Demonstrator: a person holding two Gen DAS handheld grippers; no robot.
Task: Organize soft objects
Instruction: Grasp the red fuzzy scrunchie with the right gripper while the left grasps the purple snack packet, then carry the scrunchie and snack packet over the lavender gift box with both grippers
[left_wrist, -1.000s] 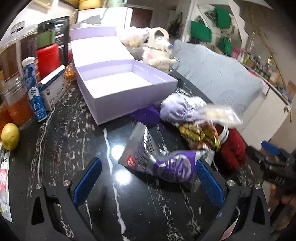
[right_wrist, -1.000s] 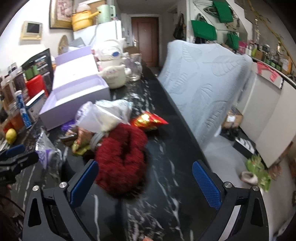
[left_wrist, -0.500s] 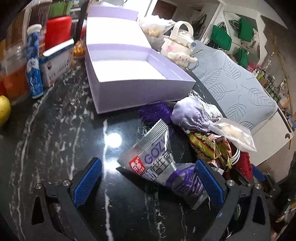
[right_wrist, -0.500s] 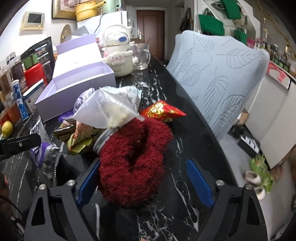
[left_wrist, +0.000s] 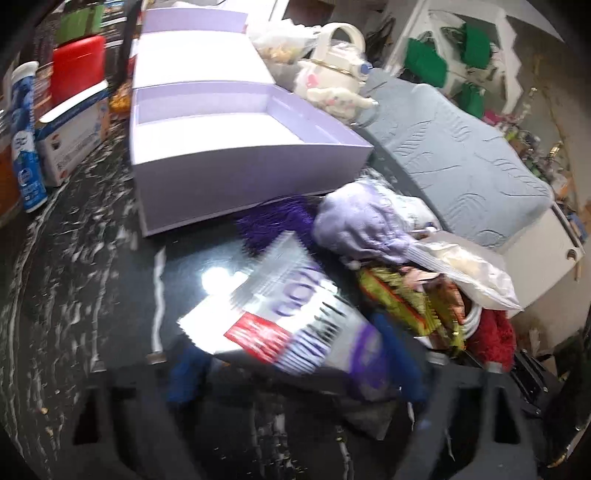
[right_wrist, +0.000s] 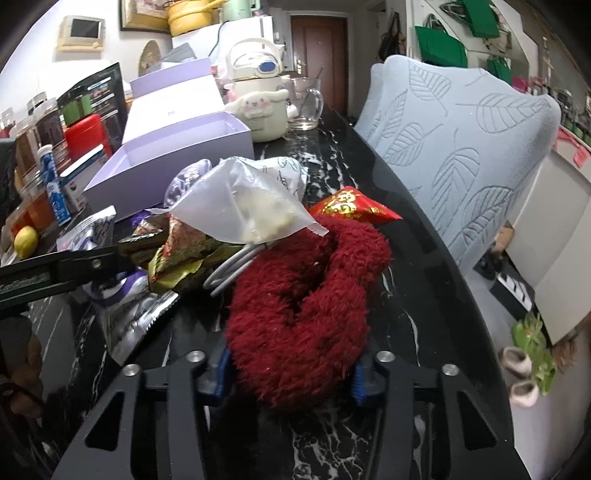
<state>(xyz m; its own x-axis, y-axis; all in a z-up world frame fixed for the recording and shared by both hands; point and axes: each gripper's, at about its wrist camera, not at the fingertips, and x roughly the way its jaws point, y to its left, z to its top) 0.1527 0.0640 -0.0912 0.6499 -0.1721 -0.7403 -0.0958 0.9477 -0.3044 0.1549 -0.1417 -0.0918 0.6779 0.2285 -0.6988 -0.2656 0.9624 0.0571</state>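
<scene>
On the black marble table (left_wrist: 81, 258) lies a pile of soft things. My left gripper (left_wrist: 295, 369) has its jaws closing on the silver-and-purple snack bag (left_wrist: 288, 317), blue pads against both sides. The bag is blurred. My right gripper (right_wrist: 288, 376) is closing on the red fuzzy slipper (right_wrist: 310, 295), pads pressed into its pile. Behind lie a lilac cloth pouch (left_wrist: 362, 221), a clear plastic bag (right_wrist: 251, 206), a gold-green wrapper (right_wrist: 184, 251) and a red packet (right_wrist: 351, 206). The open lilac box (left_wrist: 251, 173) stands empty beyond.
A plush-covered kettle (right_wrist: 258, 107) and a glass mug (right_wrist: 306, 107) stand behind the box. Jars, a red tin (left_wrist: 77, 66), a blue tube (left_wrist: 24, 140) and a lemon (right_wrist: 26, 240) line the left. A blue-grey leaf-patterned chair back (right_wrist: 461, 129) borders the table's right edge.
Both grippers moved forward and down to the pile. The left jaws went from wide open to closed around the snack bag, the right jaws onto the red slipper.
</scene>
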